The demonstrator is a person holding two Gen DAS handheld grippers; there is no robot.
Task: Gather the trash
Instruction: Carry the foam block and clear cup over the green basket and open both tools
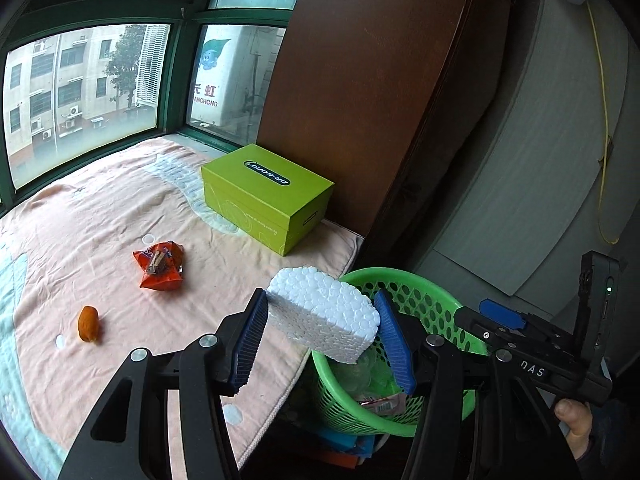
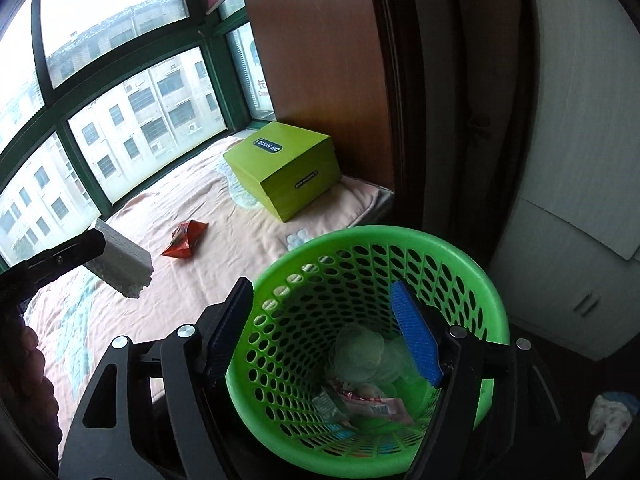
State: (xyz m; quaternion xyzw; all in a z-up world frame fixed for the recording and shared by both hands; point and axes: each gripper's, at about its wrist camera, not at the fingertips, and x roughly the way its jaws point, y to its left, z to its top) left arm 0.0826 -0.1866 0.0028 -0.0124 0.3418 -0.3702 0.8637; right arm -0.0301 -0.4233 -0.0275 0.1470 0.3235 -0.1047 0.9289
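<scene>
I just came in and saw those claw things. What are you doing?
A person is picking up trash with two handheld grippers. The left gripper holds a white foam block near the green basket. The right gripper is open over the basket, holding nothing. A snack wrapper and an orange piece lie on the blanket.

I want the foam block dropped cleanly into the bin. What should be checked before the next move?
1. Left gripper clamps the white foam block: ok.
2. Block is fully over the green mesh basket: not ok; in the right wrist view it hangs over the blanket, beside the rim.
3. Right gripper is empty, jaws apart: ok.
4. Right gripper is clear of the basket mouth: not ok, it sits over the opening.
5. Room left in the basket: ok, trash only at the bottom.
</scene>
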